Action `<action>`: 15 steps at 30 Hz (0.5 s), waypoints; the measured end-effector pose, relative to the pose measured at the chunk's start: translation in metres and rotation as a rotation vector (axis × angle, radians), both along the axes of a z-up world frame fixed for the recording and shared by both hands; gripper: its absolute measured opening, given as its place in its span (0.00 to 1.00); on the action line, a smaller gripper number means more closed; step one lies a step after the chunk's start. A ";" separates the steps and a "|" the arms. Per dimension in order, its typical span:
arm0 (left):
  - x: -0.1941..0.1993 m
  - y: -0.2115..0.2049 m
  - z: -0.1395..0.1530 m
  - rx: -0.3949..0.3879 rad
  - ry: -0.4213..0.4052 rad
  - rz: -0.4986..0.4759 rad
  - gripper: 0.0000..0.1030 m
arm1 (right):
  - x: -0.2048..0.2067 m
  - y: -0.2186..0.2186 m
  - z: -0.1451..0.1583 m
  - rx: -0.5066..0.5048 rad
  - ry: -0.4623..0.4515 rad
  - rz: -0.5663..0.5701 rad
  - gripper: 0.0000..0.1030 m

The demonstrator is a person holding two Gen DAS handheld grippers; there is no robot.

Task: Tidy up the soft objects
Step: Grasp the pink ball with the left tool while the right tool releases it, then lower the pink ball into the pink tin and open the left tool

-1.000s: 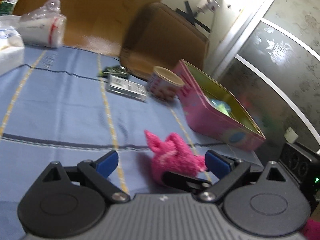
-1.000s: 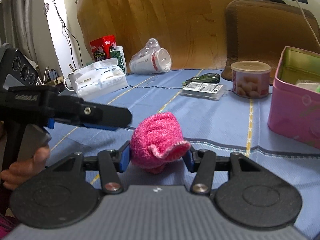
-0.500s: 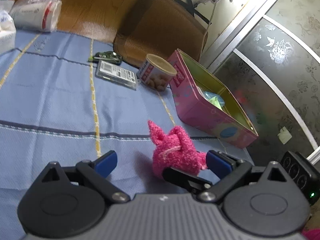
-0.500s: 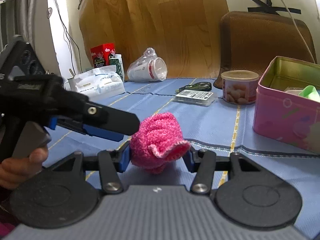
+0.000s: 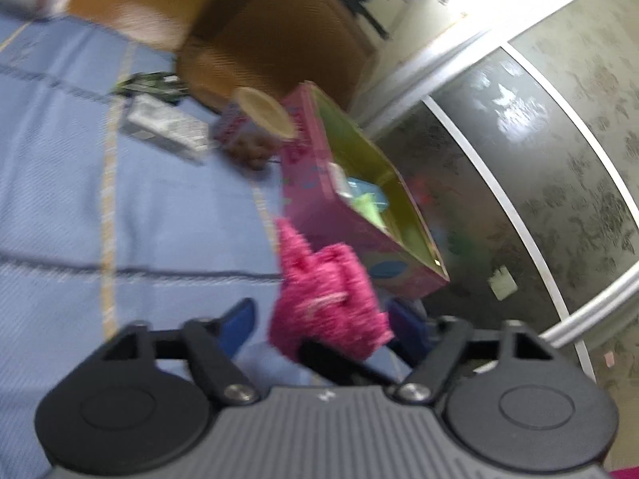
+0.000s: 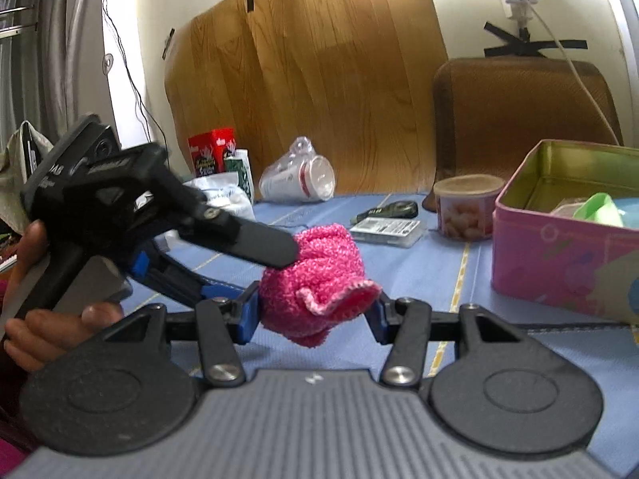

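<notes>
We are holding a fluffy pink sock, rolled into a soft bundle, above the blue tablecloth. Our right gripper is clamping it at half width, both blue pads sinking into the pile on either side. Our left gripper is coming in from nine o'clock in the right wrist view, its upper finger reaching over the bundle's top. Its jaws have just been closing with the sock between them; in the blurred left wrist view a gap is showing beside the left pad, so we are judging that they are not yet pressing.

We are reckoning the sock light, limp and very squashy. It will not break, and the fuzzy yarn should grip well, but it can sag, unroll or trail its paler cuff if we are pinching only a loose flap. We are therefore favouring a hold across the thick middle of the roll, deep in the pads.

The open pink tin is sitting at three o'clock of the sock in the right wrist view, near but apart, already holding green and blue items. We are taking it to be the likely destination.
</notes>
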State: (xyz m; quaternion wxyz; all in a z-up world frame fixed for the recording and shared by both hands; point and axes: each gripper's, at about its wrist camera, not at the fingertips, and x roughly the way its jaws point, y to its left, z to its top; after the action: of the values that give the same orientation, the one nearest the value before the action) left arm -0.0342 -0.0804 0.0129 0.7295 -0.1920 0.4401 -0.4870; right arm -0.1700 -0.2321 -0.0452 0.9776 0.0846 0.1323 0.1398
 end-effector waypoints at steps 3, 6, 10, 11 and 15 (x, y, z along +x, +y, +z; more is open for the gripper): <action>0.000 -0.030 0.017 0.038 -0.067 -0.034 0.51 | -0.005 -0.007 0.006 -0.037 -0.050 -0.051 0.54; 0.007 -0.067 0.035 0.052 -0.109 -0.082 0.51 | -0.010 -0.022 0.015 -0.080 -0.104 -0.129 0.54; 0.017 -0.126 0.057 0.073 -0.171 -0.134 0.56 | -0.011 -0.054 0.027 -0.108 -0.153 -0.251 0.54; 0.020 -0.141 0.062 0.081 -0.183 -0.133 0.64 | -0.011 -0.063 0.030 -0.124 -0.164 -0.290 0.54; 0.025 -0.184 0.069 0.139 -0.280 -0.089 0.74 | 0.002 -0.109 0.033 -0.143 -0.159 -0.478 0.60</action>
State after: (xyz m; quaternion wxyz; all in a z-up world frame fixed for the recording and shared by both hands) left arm -0.0091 -0.2647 0.0820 0.7731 -0.0518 0.3747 -0.5092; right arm -0.1682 -0.3413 -0.0121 0.9937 0.0330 0.0410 -0.0988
